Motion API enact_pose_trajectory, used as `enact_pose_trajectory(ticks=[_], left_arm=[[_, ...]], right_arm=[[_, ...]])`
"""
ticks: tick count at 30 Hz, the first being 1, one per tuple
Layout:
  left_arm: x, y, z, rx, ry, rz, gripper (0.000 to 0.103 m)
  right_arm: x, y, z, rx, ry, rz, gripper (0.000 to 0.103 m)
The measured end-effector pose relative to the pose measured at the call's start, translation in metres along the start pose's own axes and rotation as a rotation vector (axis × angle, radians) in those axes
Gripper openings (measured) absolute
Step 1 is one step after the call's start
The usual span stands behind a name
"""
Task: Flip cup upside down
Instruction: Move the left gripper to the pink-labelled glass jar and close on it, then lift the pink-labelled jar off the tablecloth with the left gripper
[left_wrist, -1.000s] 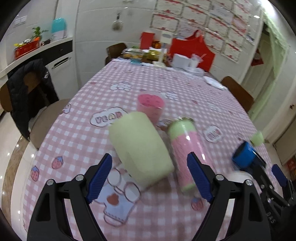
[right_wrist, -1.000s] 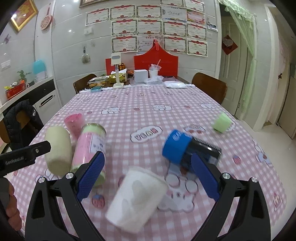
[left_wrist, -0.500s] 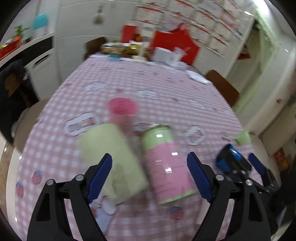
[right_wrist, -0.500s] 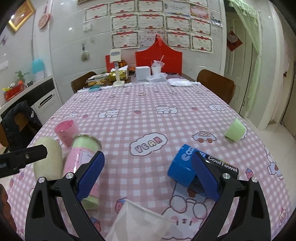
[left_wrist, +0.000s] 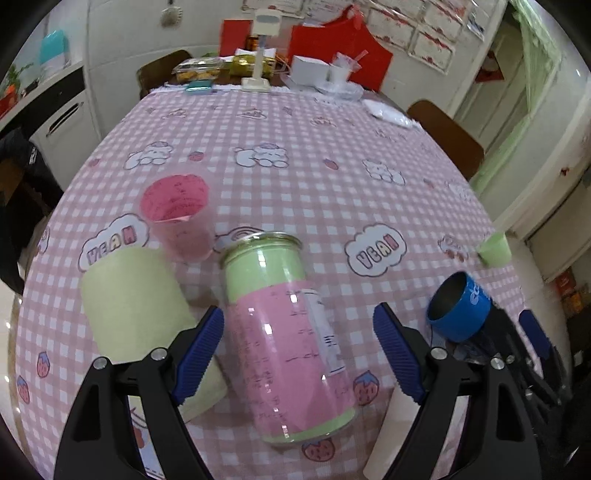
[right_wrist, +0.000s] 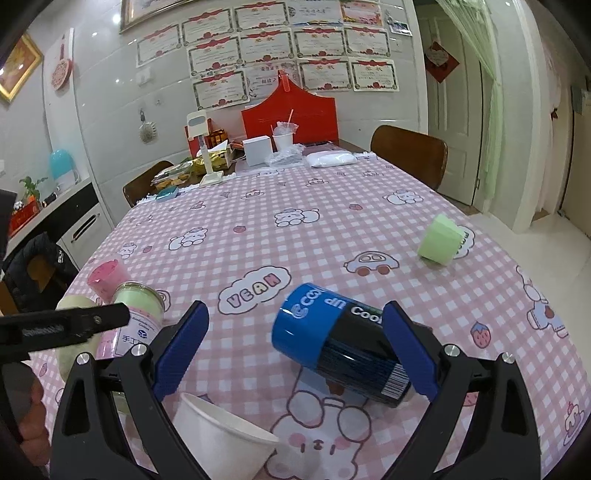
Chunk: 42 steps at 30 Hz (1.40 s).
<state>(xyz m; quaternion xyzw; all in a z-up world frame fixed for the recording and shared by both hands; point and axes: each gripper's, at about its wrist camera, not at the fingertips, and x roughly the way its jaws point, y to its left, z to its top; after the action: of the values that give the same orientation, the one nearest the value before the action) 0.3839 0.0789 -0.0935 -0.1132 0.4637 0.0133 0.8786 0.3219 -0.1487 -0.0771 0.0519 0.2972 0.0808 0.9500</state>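
Several cups lie on a pink checked tablecloth (left_wrist: 295, 122). In the left wrist view my left gripper (left_wrist: 298, 350) is open around a pink and green can-shaped cup (left_wrist: 288, 339) lying on its side. A pale green cup (left_wrist: 136, 314) lies to its left; a pink cup (left_wrist: 177, 218) stands upright behind. In the right wrist view my right gripper (right_wrist: 295, 347) is open, with a blue and black cup (right_wrist: 336, 347) lying on its side between its fingers. A white paper cup (right_wrist: 221, 435) lies in front, mouth up-left.
A small green cup (right_wrist: 439, 240) sits at the right of the table, also in the left wrist view (left_wrist: 495, 251). Boxes, snacks and a red stand (right_wrist: 291, 110) crowd the far end. Chairs (right_wrist: 410, 155) stand at the right and far sides. The left gripper arm (right_wrist: 62, 325) crosses the right view.
My left gripper has shifted right from the pale green cup to straddle the pink and green cup. My right gripper has moved forward, so the blue cup now sits between its fingers.
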Motion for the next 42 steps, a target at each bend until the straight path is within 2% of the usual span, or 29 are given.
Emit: enact_pose_trajectory(ticks=[3, 10, 14, 16, 25, 29, 33, 42], left_arm=[[0.015, -0.006, 0.002, 0.0, 0.039, 0.064, 0.082], [0.032, -0.008, 0.003, -0.001, 0.085, 0.117, 0.082], [0.038, -0.015, 0.001, 0.045, 0.089, 0.144, 0.081], [0.039, -0.016, 0.0, 0.06, 0.083, 0.168, 0.069], [0.033, -0.015, 0.0, 0.063, 0.07, 0.165, 0.068], [0.017, -0.015, 0.001, 0.053, 0.031, 0.155, 0.068], [0.002, -0.024, -0.001, 0.087, -0.008, 0.155, 0.068], [-0.033, -0.031, -0.014, 0.108, -0.045, 0.107, 0.068]], right_arm=[[-0.002, -0.007, 0.0, 0.027, -0.004, 0.013, 0.091], [-0.001, -0.012, -0.003, 0.035, 0.008, 0.01, 0.091], [0.0, -0.015, -0.003, 0.043, 0.011, 0.002, 0.091], [0.0, -0.017, -0.003, 0.045, 0.009, -0.001, 0.091], [0.0, -0.017, -0.003, 0.05, 0.006, -0.014, 0.091], [-0.004, -0.017, -0.003, 0.057, -0.001, -0.011, 0.091], [-0.011, -0.014, -0.004, 0.051, -0.004, -0.02, 0.091], [-0.042, -0.015, -0.005, 0.059, -0.039, -0.041, 0.091]])
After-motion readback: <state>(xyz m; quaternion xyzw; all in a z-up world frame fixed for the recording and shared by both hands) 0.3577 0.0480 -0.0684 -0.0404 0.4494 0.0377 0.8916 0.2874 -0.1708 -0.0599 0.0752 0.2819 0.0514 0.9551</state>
